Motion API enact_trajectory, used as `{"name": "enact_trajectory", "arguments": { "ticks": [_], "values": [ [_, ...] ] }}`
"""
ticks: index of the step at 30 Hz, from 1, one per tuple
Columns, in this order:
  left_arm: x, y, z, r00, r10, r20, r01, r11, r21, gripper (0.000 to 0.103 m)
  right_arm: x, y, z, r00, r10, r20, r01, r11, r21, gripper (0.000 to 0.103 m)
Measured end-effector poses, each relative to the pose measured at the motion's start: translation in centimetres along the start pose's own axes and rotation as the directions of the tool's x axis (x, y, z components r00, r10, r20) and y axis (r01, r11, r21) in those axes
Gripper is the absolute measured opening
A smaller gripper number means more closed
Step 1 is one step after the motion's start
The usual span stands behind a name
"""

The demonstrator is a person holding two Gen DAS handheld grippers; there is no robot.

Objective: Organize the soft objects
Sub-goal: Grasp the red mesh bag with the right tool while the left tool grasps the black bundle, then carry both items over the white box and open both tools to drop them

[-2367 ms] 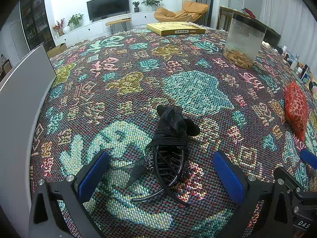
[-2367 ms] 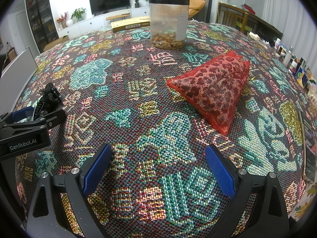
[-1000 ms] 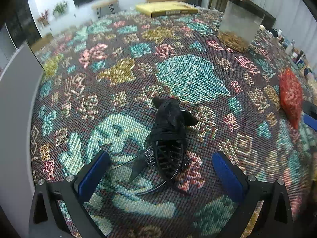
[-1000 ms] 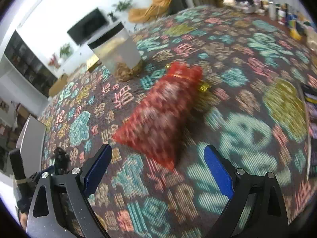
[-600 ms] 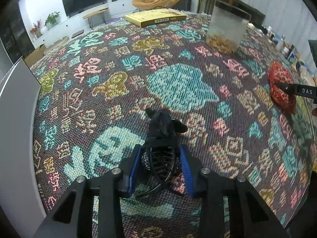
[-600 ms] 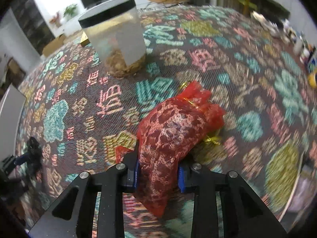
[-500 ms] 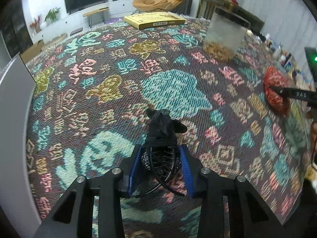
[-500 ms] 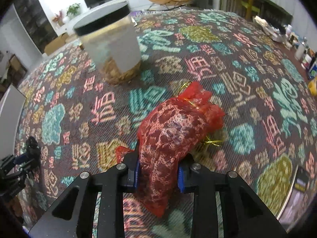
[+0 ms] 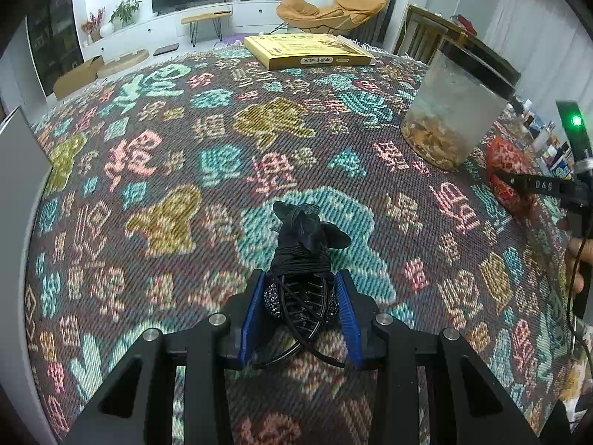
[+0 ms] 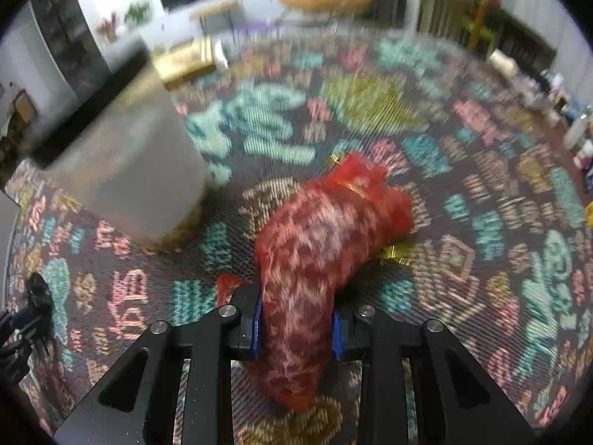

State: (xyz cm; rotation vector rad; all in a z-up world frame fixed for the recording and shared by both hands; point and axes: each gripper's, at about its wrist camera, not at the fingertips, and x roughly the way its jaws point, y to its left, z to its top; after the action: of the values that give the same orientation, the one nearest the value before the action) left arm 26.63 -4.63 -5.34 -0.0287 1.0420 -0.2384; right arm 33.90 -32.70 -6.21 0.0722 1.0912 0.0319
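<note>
At lower centre of the left wrist view, the left gripper (image 9: 300, 306) clamps its blue pads on a black hair claw wound with a black tie (image 9: 302, 259), resting on the patterned woven cloth (image 9: 185, 155). Lower centre of the right wrist view, the right gripper (image 10: 296, 324), its jaws having just been closing, pinches the red mesh pouch (image 10: 318, 237). Farther back stands a clear jar with a black lid (image 9: 456, 111); at the upper centre lies a yellow box (image 9: 307, 52).
</note>
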Motion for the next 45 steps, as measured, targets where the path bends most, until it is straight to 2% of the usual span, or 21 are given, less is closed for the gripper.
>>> {"name": "enact_trajectory", "arguments": {
  "ticks": [1, 2, 4, 7, 11, 13, 14, 17, 19, 21, 23, 25, 26, 27, 28, 29, 32, 38, 42, 43, 45],
  "values": [
    [0.0, 0.1, 0.3, 1.0, -0.016, -0.005, 0.016, 1.0, -0.014, 0.038, -0.3, -0.2, 0.5, 1.0, 0.004, -0.001, -0.004, 1.0, 0.006, 0.025],
    [-0.3, 0.3, 0.6, 0.999, -0.032, -0.001, 0.032, 0.999, -0.029, 0.038, -1.2, -0.4, 1.0, 0.999, -0.003, 0.034, 0.003, 1.0, 0.012, 0.023],
    [-2.1, 0.9, 1.1, 0.998, -0.049, 0.045, 0.051, 0.997, -0.05, 0.038, -4.5, -0.6, 1.9, 0.989, -0.003, 0.148, 0.001, 1.0, 0.013, 0.023],
    [-6.3, 2.4, 1.7, 0.988, -0.097, 0.121, 0.11, 0.989, -0.101, 0.038, -9.6, 1.1, 2.7, 0.97, 0.011, 0.245, -0.006, 1.0, -0.024, 0.023],
    [-13.5, 5.8, 1.7, 0.965, -0.133, 0.227, 0.167, 0.976, -0.141, 0.038, -16.1, 8.2, 2.1, 0.951, 0.108, 0.291, -0.061, 0.984, -0.165, 0.023],
    [-17.4, 7.8, 0.9, 0.956, -0.12, 0.266, 0.162, 0.977, -0.14, 0.038, -19.3, 14.1, 0.6, 0.934, 0.225, 0.277, -0.157, 0.956, -0.246, 0.023],
    [-19.4, 9.1, 0.3, 0.954, -0.101, 0.282, 0.144, 0.98, -0.136, 0.038, -20.2, 16.0, 0.1, 0.926, 0.268, 0.265, -0.196, 0.943, -0.268, 0.023],
    [-24.3, 13.6, -2.7, 0.955, 0.005, 0.298, 0.04, 0.989, -0.144, 0.038, -23.3, 24.2, -2.8, 0.881, 0.43, 0.197, -0.343, 0.868, -0.358, 0.023],
    [-27.0, 17.5, -5.4, 0.952, 0.117, 0.283, -0.068, 0.982, -0.176, 0.038, -24.3, 30.1, -5.2, 0.844, 0.522, 0.125, -0.437, 0.803, -0.404, 0.023],
    [-28.4, 20.7, -8.1, 0.938, 0.237, 0.252, -0.187, 0.96, -0.208, 0.039, -24.8, 35.6, -7.6, 0.808, 0.588, 0.049, -0.511, 0.739, -0.438, 0.024],
    [-29.0, 23.2, -10.4, 0.924, 0.325, 0.203, -0.275, 0.932, -0.237, 0.041, -24.8, 39.8, -9.6, 0.783, 0.622, -0.002, -0.553, 0.694, -0.461, 0.025],
    [-29.4, 25.8, -13.1, 0.911, 0.378, 0.166, -0.326, 0.905, -0.275, 0.056, -24.2, 43.6, -11.6, 0.768, 0.64, -0.041, -0.578, 0.663, -0.477, 0.028],
    [-29.6, 26.2, -14.1, 0.906, 0.392, 0.163, -0.336, 0.897, -0.288, 0.074, -23.7, 45.1, -12.5, 0.754, 0.655, -0.059, -0.599, 0.648, -0.47, 0.037],
    [-29.8, 26.8, -15.0, 0.898, 0.409, 0.162, -0.349, 0.887, -0.303, 0.089, -22.9, 46.6, -13.2, 0.741, 0.667, -0.081, -0.623, 0.637, -0.455, 0.059],
    [-30.1, 27.4, -16.0, 0.886, 0.433, 0.165, -0.366, 0.872, -0.324, 0.094, -22.3, 47.6, -13.7, 0.734, 0.671, -0.103, -0.637, 0.628, -0.447, 0.075],
    [-30.4, 27.5, -16.8, 0.879, 0.445, 0.168, -0.373, 0.864, -0.339, 0.097, -21.7, 48.5, -14.3, 0.729, 0.673, -0.126, -0.649, 0.619, -0.443, 0.085],
    [-31.7, 28.4, -18.6, 0.869, 0.457, 0.188, -0.363, 0.848, -0.386, 0.098, -20.5, 49.8, -15.7, 0.757, 0.636, -0.147, -0.621, 0.633, -0.461, 0.084],
    [-33.6, 27.7, -20.1, 0.838, 0.498, 0.221, -0.366, 0.815, -0.45, 0.099, -21.5, 48.6, -16.7, 0.822, 0.566, -0.065, -0.51, 0.681, -0.526, 0.084],
    [-34.8, 26.5, -20.0, 0.792, 0.576, 0.201, -0.443, 0.769, -0.461, 0.099, -23.0, 48.5, -18.0, 0.868, 0.495, -0.028, -0.414, 0.692, -0.591, 0.084],
    [-35.2, 26.2, -20.1, 0.784, 0.588, 0.199, -0.453, 0.76, -0.466, 0.099, -23.2, 48.6, -18.3, 0.875, 0.483, -0.024, -0.399, 0.693, -0.601, 0.084],
    [-35.5, 25.7, -20.2, 0.777, 0.597, 0.199, -0.456, 0.752, -0.476, 0.102, -23.7, 48.6, -19.0, 0.886, 0.464, -0.014, -0.373, 0.693, -0.617, 0.084]
  ]
}}
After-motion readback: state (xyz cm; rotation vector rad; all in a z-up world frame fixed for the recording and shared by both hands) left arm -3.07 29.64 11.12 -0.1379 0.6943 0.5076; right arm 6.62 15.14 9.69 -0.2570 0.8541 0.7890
